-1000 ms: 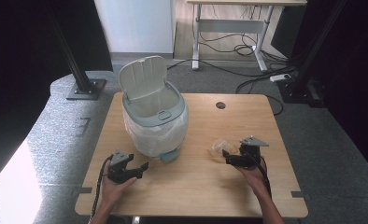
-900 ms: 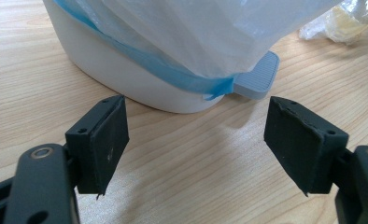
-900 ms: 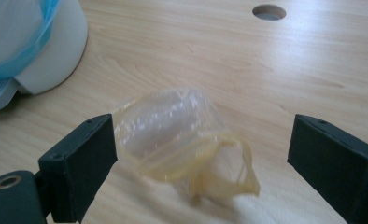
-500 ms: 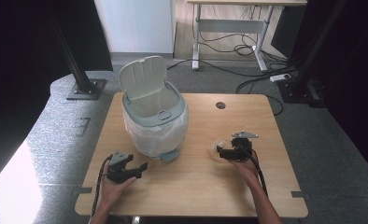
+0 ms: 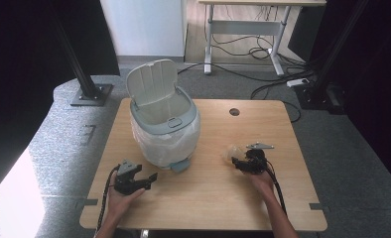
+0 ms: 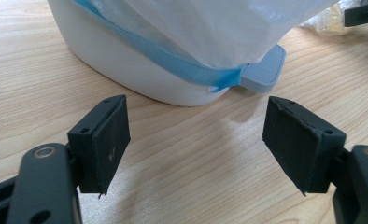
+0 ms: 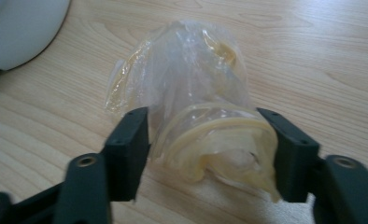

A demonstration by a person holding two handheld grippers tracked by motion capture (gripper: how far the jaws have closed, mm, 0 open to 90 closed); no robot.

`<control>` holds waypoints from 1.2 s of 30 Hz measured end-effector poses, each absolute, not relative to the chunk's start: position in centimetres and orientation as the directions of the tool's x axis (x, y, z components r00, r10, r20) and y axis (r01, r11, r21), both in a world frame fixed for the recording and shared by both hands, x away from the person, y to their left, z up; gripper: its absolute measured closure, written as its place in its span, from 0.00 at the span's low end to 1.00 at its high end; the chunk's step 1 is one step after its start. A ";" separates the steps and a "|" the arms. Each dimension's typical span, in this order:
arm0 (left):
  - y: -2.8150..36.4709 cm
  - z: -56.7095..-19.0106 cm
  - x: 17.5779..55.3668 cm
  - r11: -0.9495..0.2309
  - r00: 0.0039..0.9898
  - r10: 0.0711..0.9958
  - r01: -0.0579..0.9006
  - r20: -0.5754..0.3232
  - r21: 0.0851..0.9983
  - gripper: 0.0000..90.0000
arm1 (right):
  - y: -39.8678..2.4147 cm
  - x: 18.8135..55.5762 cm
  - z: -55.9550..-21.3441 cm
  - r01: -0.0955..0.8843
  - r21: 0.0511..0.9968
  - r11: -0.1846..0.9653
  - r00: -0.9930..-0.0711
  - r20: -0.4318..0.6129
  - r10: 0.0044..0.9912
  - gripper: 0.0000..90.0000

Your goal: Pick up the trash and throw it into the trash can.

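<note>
A crumpled clear plastic cup [image 7: 196, 79] with yellowish streaks lies on its side on the wooden table [image 5: 208, 208], right of the bin; the high view shows this cup [image 5: 230, 152] too. My right gripper [image 7: 205, 130] has just been closing, and its pads now press both sides of the cup's rim. That right gripper [image 5: 237, 162] sits low on the table. A white pedal bin [image 5: 164, 124] stands with its lid [image 5: 151, 82] up and a white liner bag inside. My left gripper [image 5: 151, 178] rests open in front of the bin, and its jaws [image 6: 196, 121] hold nothing.
The bin's grey foot pedal [image 6: 264, 70] sticks out toward the left gripper. A round cable hole [image 5: 234, 112] is in the table's far right part. Beyond the table stand black stand legs [image 5: 87, 91], a desk frame and loose cables on the floor.
My right gripper has moved left and down to the plastic cup, and its jaws have closed in around it. The left gripper has stayed put.
</note>
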State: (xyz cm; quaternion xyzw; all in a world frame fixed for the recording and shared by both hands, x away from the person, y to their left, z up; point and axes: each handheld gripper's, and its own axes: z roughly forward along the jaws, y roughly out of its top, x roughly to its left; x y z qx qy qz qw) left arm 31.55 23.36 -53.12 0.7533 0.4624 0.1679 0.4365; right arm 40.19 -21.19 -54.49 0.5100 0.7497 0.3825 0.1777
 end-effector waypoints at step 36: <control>23.4 -53.3 31.7 -0.196 0.516 0.843 0.560 -0.154 0.805 0.26 | -23.5 35.4 -46.2 0.427 0.900 0.082 -0.545 0.184 0.818 0.79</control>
